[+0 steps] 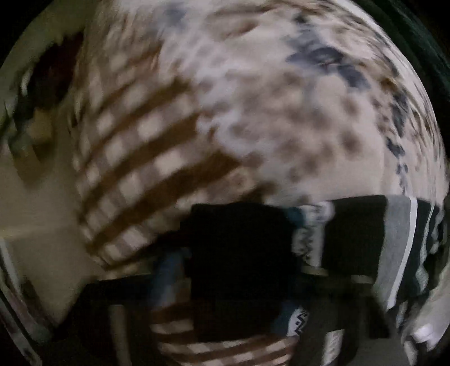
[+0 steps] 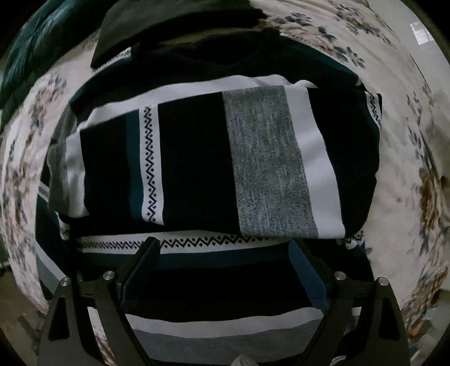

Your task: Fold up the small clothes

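A striped garment point(image 2: 213, 169) in black, white, grey and teal with a zigzag band lies folded on the floral bedsheet point(image 2: 405, 157). My right gripper point(image 2: 225, 250) is open just above its near edge, fingers point(image 2: 140, 270) spread over the cloth, holding nothing. In the blurred left wrist view, part of the same striped garment point(image 1: 399, 247) hangs close in front of my left gripper point(image 1: 306, 233). Cloth fills the space around the dark fingers point(image 1: 242, 253), and I cannot tell how the jaws stand.
A brown and white checked cloth point(image 1: 135, 169) lies on the sheet at the left in the left wrist view. A dark garment point(image 2: 174, 19) and teal fabric point(image 2: 36, 42) lie beyond the striped one. Pale floor point(image 1: 36, 208) shows at the left.
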Motion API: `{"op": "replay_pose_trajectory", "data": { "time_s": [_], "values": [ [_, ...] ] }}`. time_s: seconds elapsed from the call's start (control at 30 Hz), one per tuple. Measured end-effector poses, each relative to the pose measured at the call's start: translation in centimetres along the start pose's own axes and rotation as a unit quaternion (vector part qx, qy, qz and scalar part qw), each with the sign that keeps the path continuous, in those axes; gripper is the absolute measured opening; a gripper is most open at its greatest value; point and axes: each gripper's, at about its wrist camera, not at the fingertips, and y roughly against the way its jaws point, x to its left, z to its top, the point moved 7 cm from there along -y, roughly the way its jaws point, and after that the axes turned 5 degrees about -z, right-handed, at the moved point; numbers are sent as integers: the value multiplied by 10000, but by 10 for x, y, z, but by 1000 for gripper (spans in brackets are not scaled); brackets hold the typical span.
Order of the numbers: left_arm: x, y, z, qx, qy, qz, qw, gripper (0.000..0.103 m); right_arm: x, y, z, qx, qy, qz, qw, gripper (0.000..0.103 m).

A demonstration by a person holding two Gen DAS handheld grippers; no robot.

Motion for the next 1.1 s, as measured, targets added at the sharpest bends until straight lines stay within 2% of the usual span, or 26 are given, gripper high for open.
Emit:
{"op": "replay_pose_trajectory", "data": {
  "time_s": [0.03,0.1,0.17,0.23,0.3,0.37,0.4,0.5,0.53,0.6,0.63,0.73,0.8,0.83,0.87,0.9,0.97,1.0,1.03,1.1],
  "values": [
    [-9,11,1,-179,-264,213,9993,7,-1,-1,0,-17,107,-105,9999,94],
    [-22,33,1,-497,-421,205,9977,7,-2,0,2,-50,230,-259,9994,94],
    [-44,68,3,-907,-791,333,9922,7,-6,1,5,-115,301,-324,9990,94],
    [-76,106,5,-1280,-1104,181,9854,7,-8,1,11,-168,323,-216,9991,94],
    [-115,135,6,-1469,-1442,-68,9785,7,-9,-2,17,-167,273,-44,9995,94],
    [-179,163,-2,-1601,-1897,-511,9674,7,-10,-9,27,-72,186,159,9997,94],
    [-202,167,-5,-1598,-2087,-702,9623,7,-12,-11,30,-54,157,201,9997,94],
    [-305,174,-35,-1495,-2670,-1410,9415,7,-32,-7,42,-87,53,269,9996,94],
    [-350,169,-53,-1348,-2914,-1707,9315,7,-42,-5,46,-134,19,253,9996,94],
    [-405,159,-82,-1126,-3228,-2024,9177,7,-67,-1,58,-254,-85,147,9995,94],
    [-444,148,-108,-935,-3498,-2201,9058,7,-79,0,61,-291,-150,82,9994,94],
    [-507,127,-168,-577,-4090,-2371,8793,11,-114,-1,71,-284,-361,-44,9989,94],
    [-531,117,-200,-379,-4299,-2444,8683,12,-136,-2,69,-235,-515,-21,9984,94],
    [-536,115,-208,-354,-4339,-2463,8660,13,-148,-4,68,-196,-621,24,9979,94],
    [-542,115,-218,-341,-4364,-2506,8635,16,-159,-5,65,-178,-683,59,9975,94],
    [-545,116,-224,-334,-4358,-2558,8623,26,-169,-6,64,-146,-777,96,9968,94],
    [-548,122,-226,-408,-4335,-2648,8604,60,-183,-5,60,-96,-951,208,9952,94],
    [-548,120,-222,-408,-4328,-2633,8612,91,-189,-4,58,-81,-1040,281,9941,94],
    [-545,118,-209,-414,-4265,-2653,8637,97,-193,-2,57,-86,-1153,377,9926,94],
    [-531,120,-193,-631,-4152,-2475,8731,97,-197,8,60,-184,-1346,622,9888,94]
  ]
}}
